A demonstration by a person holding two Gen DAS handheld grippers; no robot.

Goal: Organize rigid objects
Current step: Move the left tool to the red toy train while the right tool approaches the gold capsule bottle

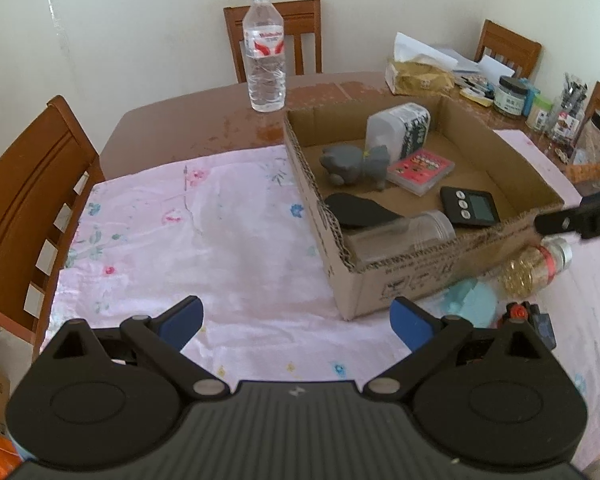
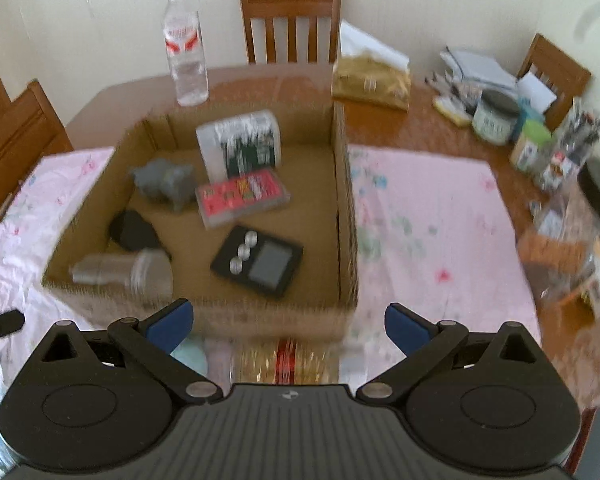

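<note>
A cardboard box (image 1: 420,276) (image 2: 346,200) on the pink cloth holds a grey toy (image 1: 354,162) (image 2: 166,182), a pink card case (image 1: 420,170) (image 2: 242,196), a black timer (image 1: 470,206) (image 2: 258,260), a clear jar (image 1: 404,232) (image 2: 124,272), a black flat piece (image 1: 360,210) (image 2: 134,230) and a white container (image 1: 400,128) (image 2: 240,144). A gold-filled bottle (image 1: 534,268) (image 2: 288,360), a teal lid (image 1: 472,300) (image 2: 190,354) and a small dark toy (image 1: 528,318) lie in front of the box. My left gripper (image 1: 296,322) is open and empty over the cloth. My right gripper (image 2: 288,328) is open above the gold bottle.
A water bottle (image 1: 265,50) (image 2: 185,50) stands behind the box. A tissue pack (image 1: 420,72) (image 2: 372,76), jars (image 1: 510,94) (image 2: 494,116) and clutter fill the right side. Wooden chairs (image 1: 28,208) (image 2: 290,20) surround the table.
</note>
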